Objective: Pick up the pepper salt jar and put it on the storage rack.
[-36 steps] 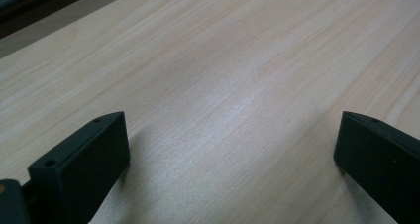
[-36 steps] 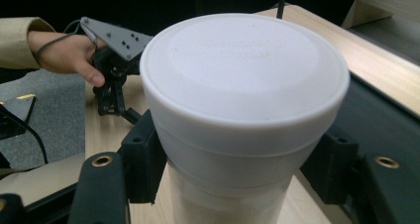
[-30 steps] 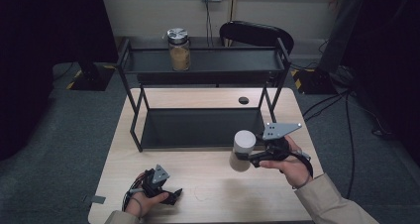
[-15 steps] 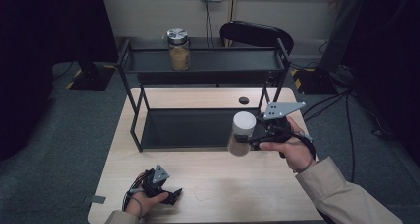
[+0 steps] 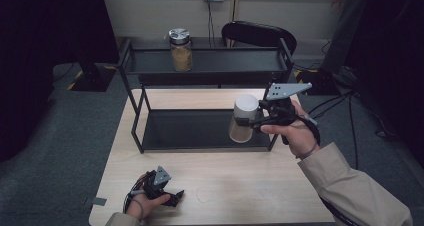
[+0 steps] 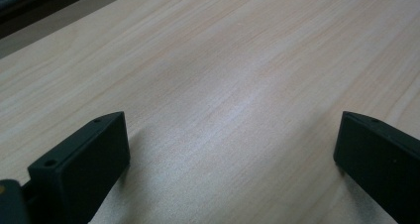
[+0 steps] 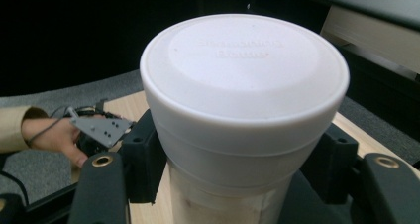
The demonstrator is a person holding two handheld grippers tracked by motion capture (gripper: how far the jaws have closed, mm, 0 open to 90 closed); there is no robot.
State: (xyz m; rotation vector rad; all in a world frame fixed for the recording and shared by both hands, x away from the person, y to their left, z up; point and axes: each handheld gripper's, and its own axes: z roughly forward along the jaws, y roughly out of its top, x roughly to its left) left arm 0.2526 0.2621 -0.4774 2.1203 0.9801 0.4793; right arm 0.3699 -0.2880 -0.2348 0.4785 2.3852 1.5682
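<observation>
Left gripper [image 5: 172, 196]: rests low on the near left part of the table [image 5: 250, 186], jaws spread wide with only bare wood between them; same spot as a second ago.
Rack [image 5: 200, 131]: two-level black shelf at the middle of the table; a lower tray and a higher far tray.
Other jar [image 5: 180, 49]: stands upright on the upper tray, toward its left, well apart from both grippers.
Jar [image 5: 244, 118]: white-lidded, long axis nearly upright with a slight tilt, held in the air over the right end of the lower tray.
Right gripper [image 5: 260, 120]: clamped on the jar just below its lid, reaching in from the right; the jar lies to its left.
Key relation: the upper tray lies farther and higher than the jar, so the carry likely goes up and away; the right hand is the nearer one.
Change: a second ago the jar was low, near the table in front of the rack; it has since risen and moved farther.
</observation>
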